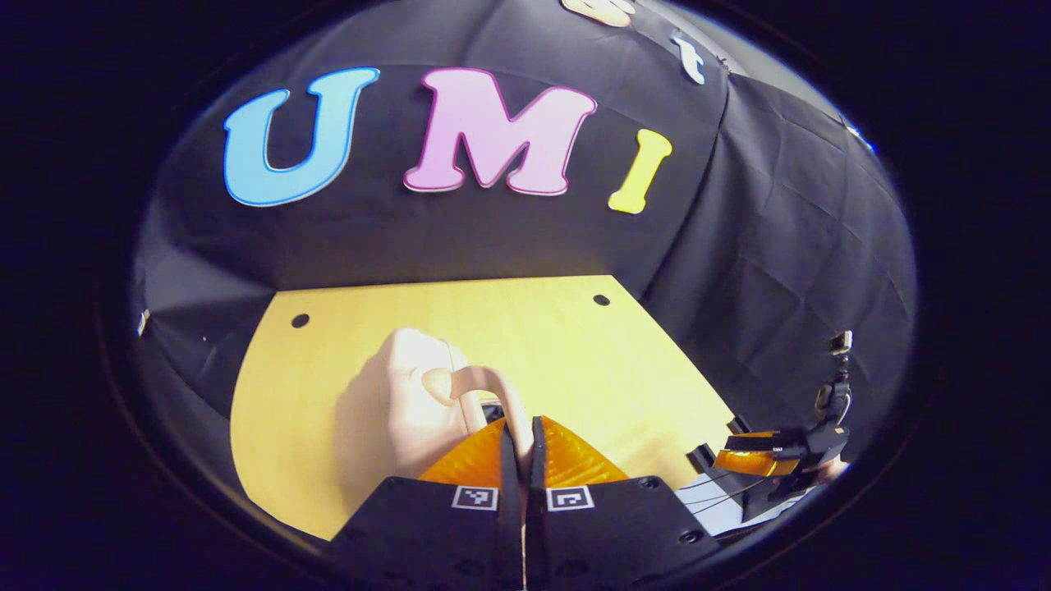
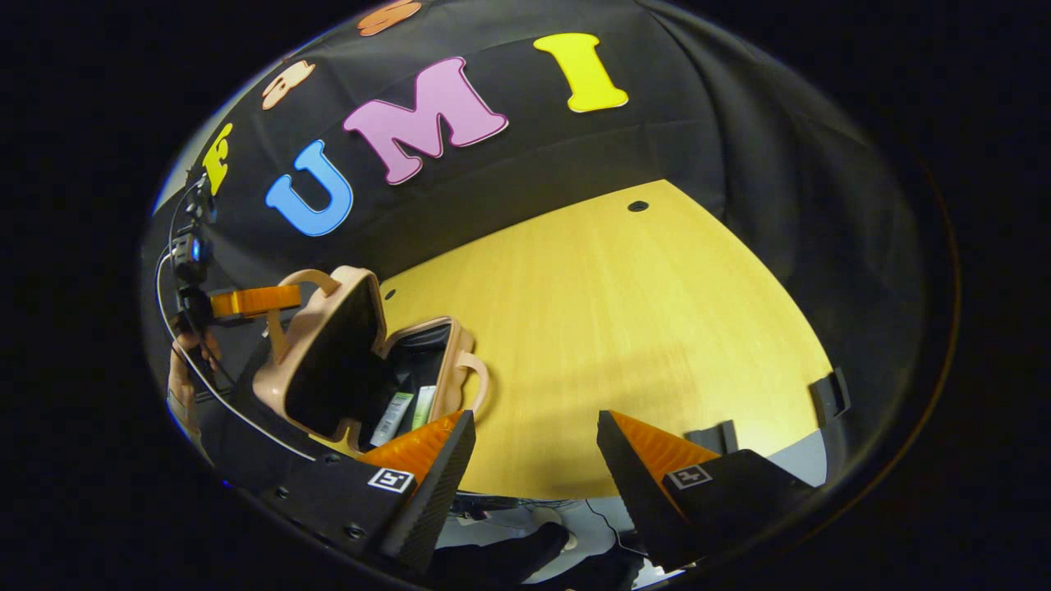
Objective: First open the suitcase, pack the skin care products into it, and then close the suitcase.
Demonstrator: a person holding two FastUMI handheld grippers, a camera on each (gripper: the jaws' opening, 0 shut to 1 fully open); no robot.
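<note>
A beige-pink suitcase (image 2: 415,361) lies on the wooden table (image 2: 640,328) with its lid (image 2: 328,353) tilted up, half open. Two pale skin care tubes (image 2: 394,417) lie inside the dark base. My left gripper (image 1: 522,428) is shut on the lid's loop handle (image 1: 480,382), with the lid's outer shell (image 1: 402,402) right in front of it. The right gripper view shows that left gripper (image 2: 275,300) at the lid's top handle (image 2: 310,280). My right gripper (image 2: 534,439) stands open over the table's near edge, right of the suitcase, with nothing between its fingers.
The base's own handle (image 2: 478,379) juts toward my right gripper. Black cloth walls close the table's back and sides. Small black brackets (image 2: 829,396) sit on the table's near right edge. The right gripper (image 1: 743,453) appears low right in the left gripper view. A hand (image 2: 185,361) holds the left gripper.
</note>
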